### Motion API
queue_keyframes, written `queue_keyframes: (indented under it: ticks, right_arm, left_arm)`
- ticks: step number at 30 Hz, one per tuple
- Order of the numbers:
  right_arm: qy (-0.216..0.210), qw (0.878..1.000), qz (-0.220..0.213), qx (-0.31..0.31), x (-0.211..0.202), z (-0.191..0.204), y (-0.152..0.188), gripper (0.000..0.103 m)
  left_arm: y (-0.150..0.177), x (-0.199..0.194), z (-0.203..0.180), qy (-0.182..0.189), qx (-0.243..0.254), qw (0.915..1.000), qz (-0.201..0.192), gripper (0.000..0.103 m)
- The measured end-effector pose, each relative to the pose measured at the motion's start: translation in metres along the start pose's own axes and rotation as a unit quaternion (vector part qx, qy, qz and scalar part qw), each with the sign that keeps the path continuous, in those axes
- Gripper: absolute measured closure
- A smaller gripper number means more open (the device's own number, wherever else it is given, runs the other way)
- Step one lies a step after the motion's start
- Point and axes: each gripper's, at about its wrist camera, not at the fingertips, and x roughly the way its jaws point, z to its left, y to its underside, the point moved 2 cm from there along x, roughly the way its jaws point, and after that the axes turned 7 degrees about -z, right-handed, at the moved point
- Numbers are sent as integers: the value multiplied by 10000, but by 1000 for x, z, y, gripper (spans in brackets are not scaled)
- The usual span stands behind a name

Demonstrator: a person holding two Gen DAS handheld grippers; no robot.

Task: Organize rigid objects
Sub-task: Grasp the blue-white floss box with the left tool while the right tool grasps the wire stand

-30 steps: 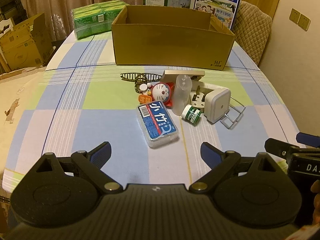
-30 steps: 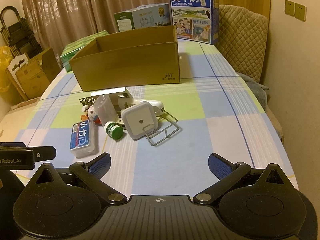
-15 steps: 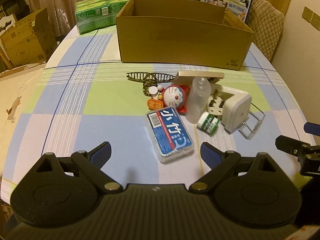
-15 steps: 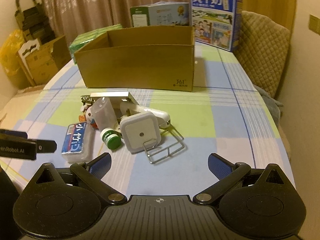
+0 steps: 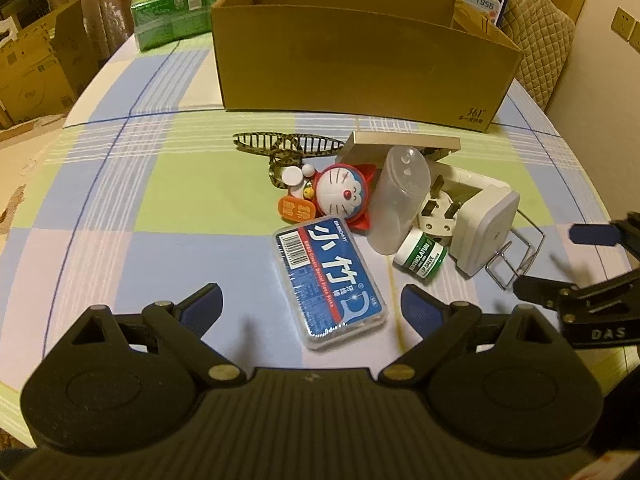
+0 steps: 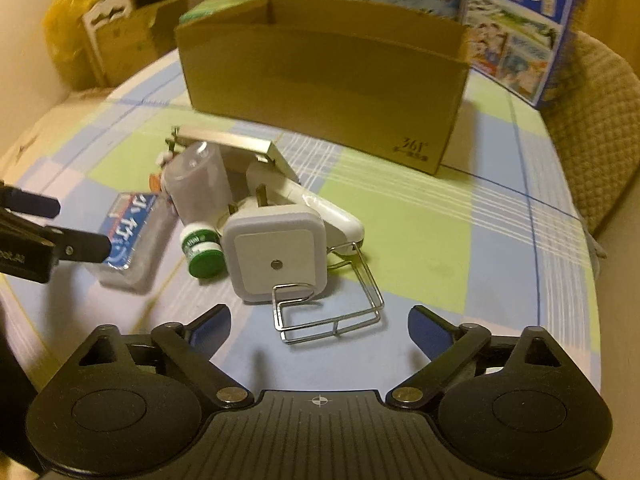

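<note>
Left gripper (image 5: 310, 310): jaws spread wide, holding nothing, at the lower centre of the left wrist view. Directly between and ahead of its blue fingertips (image 5: 202, 304) lies the blue-labelled clear plastic floss-pick case (image 5: 330, 278), flat on the checked blue, green and pink tablecloth (image 5: 180, 184).

Right gripper (image 6: 318, 326): jaws likewise spread wide, empty, at the lower centre of the right wrist view. Just ahead of it sits the white square plug-in night light (image 6: 276, 260), touching the bent chrome wire rack (image 6: 332, 306).

Clutter group, centre of the left wrist view: round Doraemon face toy with red trim (image 5: 344, 194), translucent plastic cylinder container (image 5: 396, 200) lying tilted beside it, small white and green lip-salve jar (image 5: 420, 256) on its side, white three-pin plug (image 5: 440, 216), gold flat rectangular box (image 5: 404, 144), and a dark striped hair clip (image 5: 288, 146) behind the toy. All are touching or just beside one another.

Open brown cardboard box (image 5: 360, 60) stands at the upper centre, well apart from the clutter. A green shrink-wrapped pack (image 5: 176, 12) lies at the upper left; a blue milk carton (image 6: 520, 32) stands at the upper right of the right wrist view.
</note>
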Motion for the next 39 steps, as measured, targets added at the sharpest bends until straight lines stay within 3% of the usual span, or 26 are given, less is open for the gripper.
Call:
queue_keyframes:
  ticks: [8, 15, 20, 27, 33, 36, 39]
  right_arm:
    - [-409, 9988, 196, -211, 26, -13, -2, 21]
    - [-472, 9984, 213, -247, 39, -16, 2, 37]
    - [-215, 9994, 173, -195, 32, -12, 3, 37]
    - [466, 9979, 114, 445, 16, -14, 11, 38]
    - [755, 9931, -40, 897, 4, -18, 19, 38]
    - [774, 9926, -56, 932, 2, -18, 21, 38]
    - [767, 9926, -48, 936, 1, -17, 22, 38]
  left_arm:
    - [-1, 10, -1, 73, -26, 9999, 69, 9]
    - [1, 17, 1, 62, -58, 9999, 136, 9]
    - [1, 24, 2, 69, -136, 9997, 174, 10]
    - [2, 38, 6, 107, -257, 9993, 266, 15]
    - [1, 47, 3, 194, -279, 9991, 255, 29]
    - [-1, 47, -2, 227, -127, 9993, 259, 41]
    - [-2, 45, -4, 125, 113, 9995, 278, 44]
